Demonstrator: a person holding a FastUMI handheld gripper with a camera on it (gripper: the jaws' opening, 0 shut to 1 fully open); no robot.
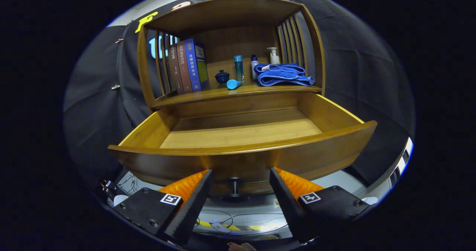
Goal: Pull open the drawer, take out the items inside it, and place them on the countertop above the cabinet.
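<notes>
The gripper (241,184) has its fingers spread wide apart, holding nothing; the small dark knob (234,186) of the drawer stands in the gap between them, touched by neither finger. Just beyond the fingers the drawer (241,158) is pulled well out of the cabinet, a warm brown wooden box with a curved front panel and a paler plank floor, and no items can be seen on that floor (the near strip behind the front panel is hidden). Above and farther back lies the worktop (260,89), framed by slatted side walls and a roof board. On it, from left to right, stand three upright books (187,66), a small dark blue lidded cup (222,76), a light blue tube lying on its side (234,84), a tall blue bottle (238,67), two pale bottles and a folded blue towel (284,74) at the right end.
</notes>
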